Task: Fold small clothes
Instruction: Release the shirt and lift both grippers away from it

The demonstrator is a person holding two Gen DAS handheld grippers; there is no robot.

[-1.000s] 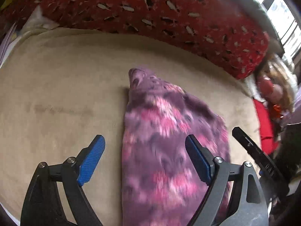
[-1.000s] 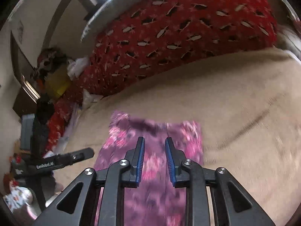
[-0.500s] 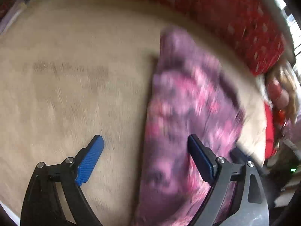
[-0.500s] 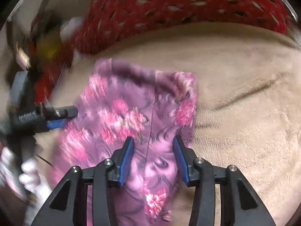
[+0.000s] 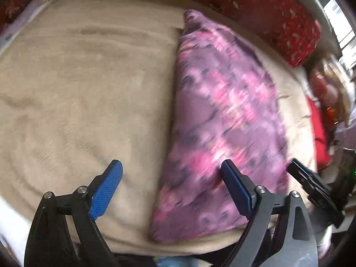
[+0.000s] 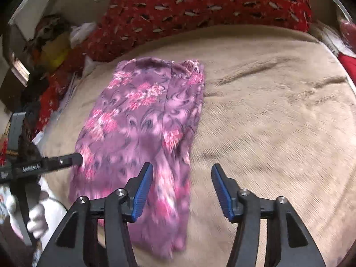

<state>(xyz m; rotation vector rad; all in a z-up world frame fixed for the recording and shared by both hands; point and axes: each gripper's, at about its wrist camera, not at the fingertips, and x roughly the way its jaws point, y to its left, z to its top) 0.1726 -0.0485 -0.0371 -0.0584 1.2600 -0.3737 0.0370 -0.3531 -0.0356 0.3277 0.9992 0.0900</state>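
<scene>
With the purple floral garment (image 6: 142, 120) lying lengthwise left of centre on the beige blanket (image 6: 278, 115), the wide-apart, empty left gripper (image 5: 171, 187) and opening, unclamped right gripper (image 6: 182, 189) should each pinch a near corner evenly

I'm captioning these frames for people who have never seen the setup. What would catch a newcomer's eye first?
The purple and pink floral garment stands out first, lying flat as a long strip on the beige blanket. Behind it, a red patterned cushion runs along the blanket's far edge. In the foreground, the right gripper is opening over the garment's near edge, and the left gripper stands wide open over its other side.
</scene>
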